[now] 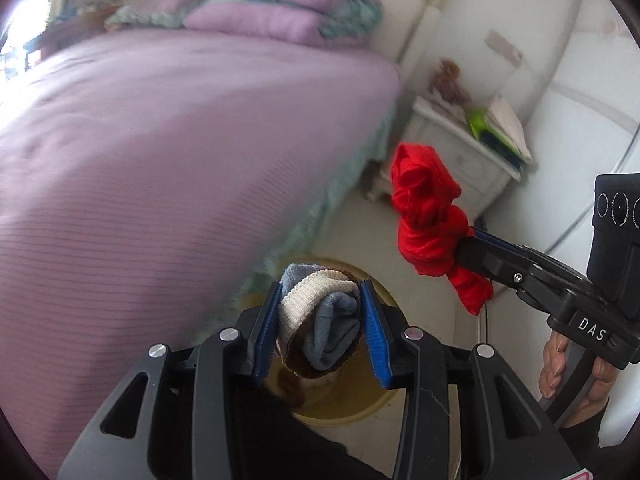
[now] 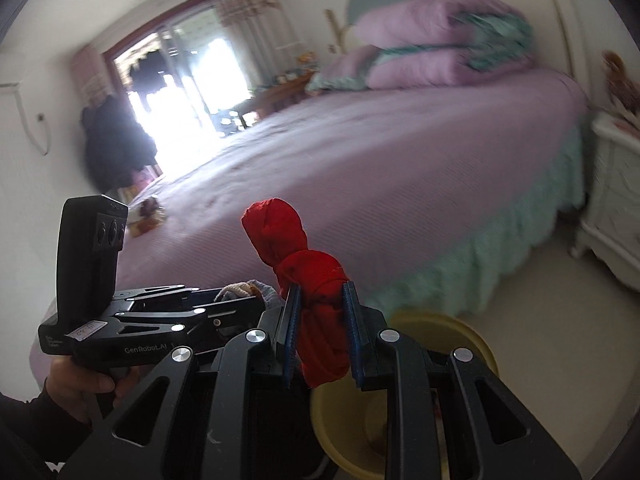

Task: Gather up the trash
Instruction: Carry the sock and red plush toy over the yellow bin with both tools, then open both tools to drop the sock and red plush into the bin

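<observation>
My left gripper (image 1: 320,304) is shut on a rolled bundle of cream and blue socks (image 1: 320,320), held over a yellow bin (image 1: 380,400) on the floor. My right gripper (image 2: 320,300) is shut on a knotted red cloth (image 2: 312,280), with the yellow bin (image 2: 460,340) just below and to its right. In the left wrist view the right gripper (image 1: 464,244) enters from the right with the red cloth (image 1: 428,216) sticking out of its jaws. In the right wrist view the left gripper (image 2: 256,296) lies at the left, with a bit of the sock bundle (image 2: 244,290) showing.
A wide bed with a purple cover (image 1: 160,160) and a green skirt (image 2: 500,248) stands close to the bin. Folded purple quilts (image 2: 440,40) lie at its head. A white nightstand (image 1: 460,152) with books stands by the wall. A small object (image 2: 150,216) lies on the cover.
</observation>
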`<state>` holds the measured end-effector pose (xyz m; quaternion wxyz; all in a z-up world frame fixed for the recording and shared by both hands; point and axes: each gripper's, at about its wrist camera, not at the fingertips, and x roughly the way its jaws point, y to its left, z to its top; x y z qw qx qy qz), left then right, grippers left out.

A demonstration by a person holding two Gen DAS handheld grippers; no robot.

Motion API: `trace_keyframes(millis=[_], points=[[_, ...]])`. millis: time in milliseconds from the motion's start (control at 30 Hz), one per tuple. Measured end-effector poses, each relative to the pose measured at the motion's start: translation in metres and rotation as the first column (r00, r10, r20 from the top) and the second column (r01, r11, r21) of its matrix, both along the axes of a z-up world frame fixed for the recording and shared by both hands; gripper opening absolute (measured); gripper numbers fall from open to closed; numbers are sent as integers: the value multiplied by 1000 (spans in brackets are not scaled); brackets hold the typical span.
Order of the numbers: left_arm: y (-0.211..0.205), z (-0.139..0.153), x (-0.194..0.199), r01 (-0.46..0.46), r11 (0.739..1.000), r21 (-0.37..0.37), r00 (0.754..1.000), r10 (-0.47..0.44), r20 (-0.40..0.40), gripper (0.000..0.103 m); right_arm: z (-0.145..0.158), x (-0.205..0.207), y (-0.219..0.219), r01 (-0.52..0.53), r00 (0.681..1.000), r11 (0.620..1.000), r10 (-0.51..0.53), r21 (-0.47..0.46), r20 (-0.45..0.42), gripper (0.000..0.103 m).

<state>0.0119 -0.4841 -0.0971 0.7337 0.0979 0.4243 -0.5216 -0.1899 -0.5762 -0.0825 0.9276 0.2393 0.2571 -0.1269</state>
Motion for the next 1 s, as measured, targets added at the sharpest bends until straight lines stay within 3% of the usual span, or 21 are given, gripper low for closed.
trace_keyframes(millis=[233,500,600,667,867,1000], points=[[-48,-40,-28,112,990,86,993,-109,-40,40,-36,-28,-17,71,996,995,-67,70,-51,21],[-74,-74,-36,185,969,166,981,-174,-80,43,-57,-35,-35,109,991,987,-98,115,-93,21],[-83,-80,-34,176,965,193,984,-168,-58,60,-61,-36,-39,115,989,986,-103,119,-105,21],[-90,-81,-31,165,967,196,986,-155,-63,79,-65,-36,-42,125,987,984,-111,124,-114,21],[-80,-78,-21,148,962,230,988,-152,-4,84,-76,-35,-50,144,982,979,-124,141,-141,21],[-71,-78,-16,141,963,228,990,-142,-12,86,-83,-31,-49,137,979,981,-114,136,-167,21]])
